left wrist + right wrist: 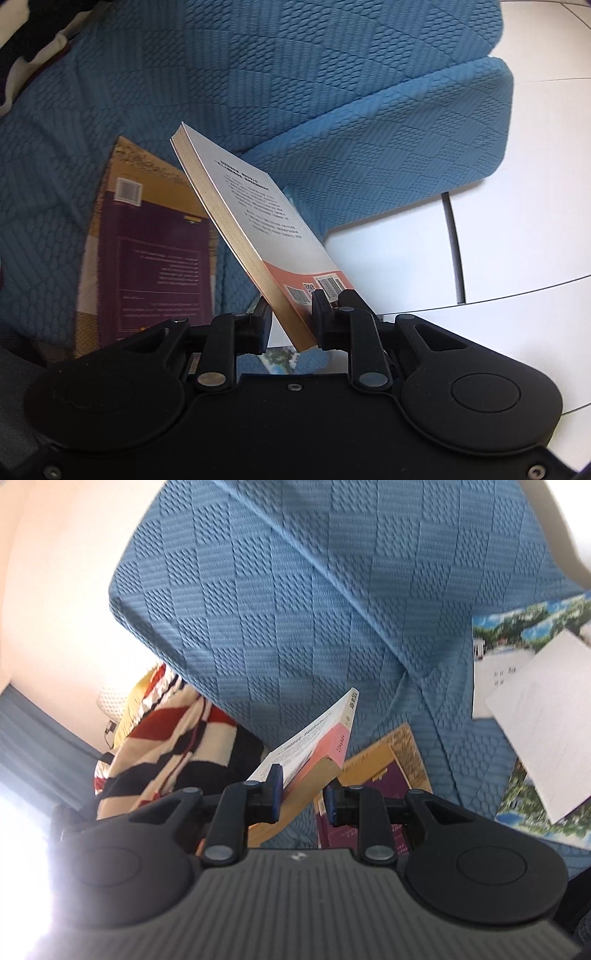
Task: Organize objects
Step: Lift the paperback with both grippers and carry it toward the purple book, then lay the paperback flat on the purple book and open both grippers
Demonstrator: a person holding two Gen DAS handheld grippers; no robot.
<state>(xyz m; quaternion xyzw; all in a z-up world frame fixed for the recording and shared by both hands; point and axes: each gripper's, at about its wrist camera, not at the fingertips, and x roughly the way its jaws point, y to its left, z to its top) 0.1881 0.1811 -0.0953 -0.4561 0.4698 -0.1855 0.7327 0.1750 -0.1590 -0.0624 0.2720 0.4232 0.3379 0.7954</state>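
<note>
A: Where's the white-and-pink book (pixel 255 225)?
B: Lifted over the blue sofa (pixel 332 92), slanting toward eleven o'clock, clamped at opposite ends by the left hand-held gripper (pixel 290 325) and right hand-held gripper (pixel 302 794), both angled downward.

I see a white and pink book (pixel 258 221) tilted up in the air; a purple and gold book (pixel 155 251) lies flat on the blue sofa (pixel 332 92).

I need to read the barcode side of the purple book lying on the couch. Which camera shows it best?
Left wrist view: the purple book lies flat, back cover and barcode mostly visible. In the right wrist view, the purple book is largely hidden behind the right gripper.
</note>
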